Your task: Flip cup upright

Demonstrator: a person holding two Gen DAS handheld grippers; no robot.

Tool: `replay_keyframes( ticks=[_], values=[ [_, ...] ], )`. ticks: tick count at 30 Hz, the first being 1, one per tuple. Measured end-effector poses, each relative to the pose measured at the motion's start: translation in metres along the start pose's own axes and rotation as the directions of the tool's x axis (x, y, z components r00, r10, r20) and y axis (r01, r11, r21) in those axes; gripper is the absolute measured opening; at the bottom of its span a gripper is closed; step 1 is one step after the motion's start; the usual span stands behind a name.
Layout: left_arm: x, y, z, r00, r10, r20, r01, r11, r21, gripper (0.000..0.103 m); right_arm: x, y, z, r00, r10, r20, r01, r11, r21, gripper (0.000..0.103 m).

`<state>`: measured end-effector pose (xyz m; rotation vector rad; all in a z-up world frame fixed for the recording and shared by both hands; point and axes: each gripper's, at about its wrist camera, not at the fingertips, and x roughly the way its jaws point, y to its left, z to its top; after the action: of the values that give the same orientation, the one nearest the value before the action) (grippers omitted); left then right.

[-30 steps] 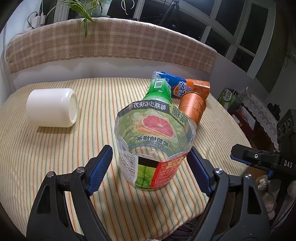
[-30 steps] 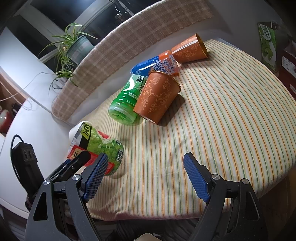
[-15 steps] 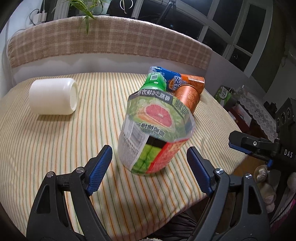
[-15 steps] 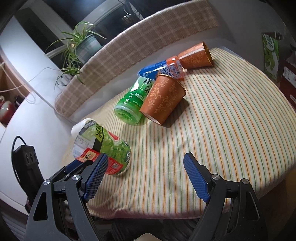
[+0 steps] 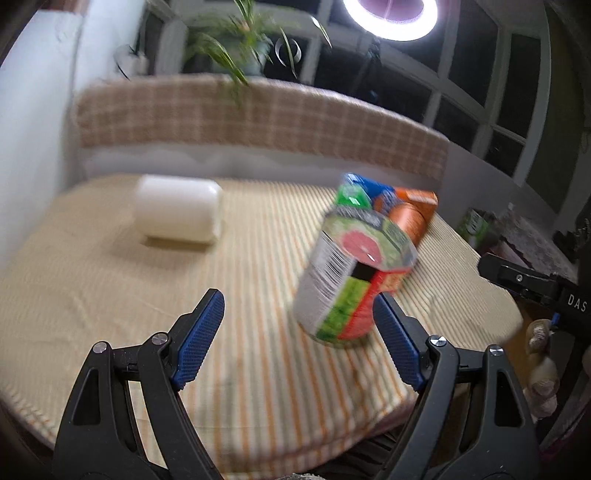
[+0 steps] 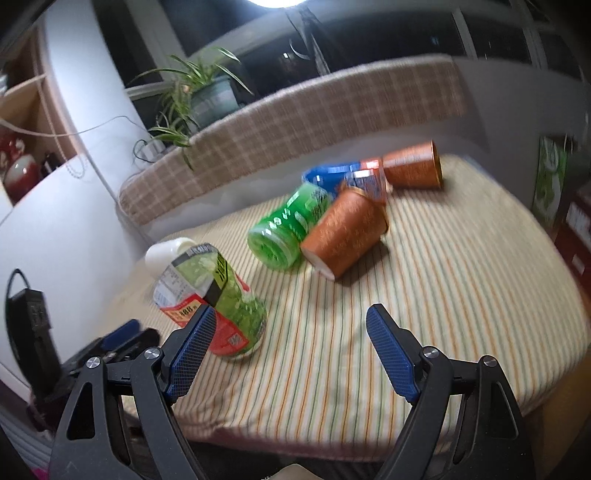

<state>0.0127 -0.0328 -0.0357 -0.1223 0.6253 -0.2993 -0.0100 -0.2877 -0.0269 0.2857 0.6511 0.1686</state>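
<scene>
A round table (image 6: 461,295) is covered by a striped cloth. Its far edge is backed by a curved plaid-covered ledge (image 5: 258,118). A potted spider plant (image 6: 207,96) is set beyond it, before dark windows (image 5: 480,74), under a ring light (image 5: 389,14)

Both views are smeared by motion blur. In the left wrist view the print on the grapefruit-label cup (image 5: 351,284) cannot be read, and its far side hides most of the green bottle (image 5: 351,195), the blue wrapper (image 5: 373,186) and the nearer orange cup (image 5: 408,221). The white mug (image 5: 179,213) shows no clear mouth or handle. In the right wrist view that mug (image 6: 166,251) is mostly hidden behind the grapefruit-label cup (image 6: 218,291). The left gripper (image 6: 125,339) is a dark blur, its finger spacing unreadable.
</scene>
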Motion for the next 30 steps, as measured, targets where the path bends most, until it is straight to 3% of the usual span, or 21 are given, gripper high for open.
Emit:
replay_keyframes(
  ticks=[6, 9, 11, 30],
  values=[
    [-0.033, 0.003, 0.012, 0.98, 0.093, 0.176, -0.096, 0.995, 0.005, 0.085, -0.01, 0.017, 0.001, 0.99, -0.066, 0.129, 0.078, 0.992, -0.096, 0.084],
    [-0.045, 0.003, 0.017, 0.964, 0.118, 0.24, -0.122, 0.992, 0.005, 0.102, -0.015, 0.024, 0.002, 0.979, -0.09, 0.184, 0.114, 0.986, -0.124, 0.085],
    [-0.052, 0.001, 0.02, 0.95, 0.132, 0.283, -0.139, 0.99, 0.004, 0.102, -0.019, 0.028, 0.002, 0.972, -0.102, 0.213, 0.133, 0.982, -0.133, 0.085],
    [-0.056, -0.003, 0.018, 0.945, 0.16, 0.287, -0.169, 0.986, 0.008, 0.103, -0.018, 0.029, -0.001, 0.958, -0.123, 0.26, 0.157, 0.981, -0.116, 0.093]
  ],
)
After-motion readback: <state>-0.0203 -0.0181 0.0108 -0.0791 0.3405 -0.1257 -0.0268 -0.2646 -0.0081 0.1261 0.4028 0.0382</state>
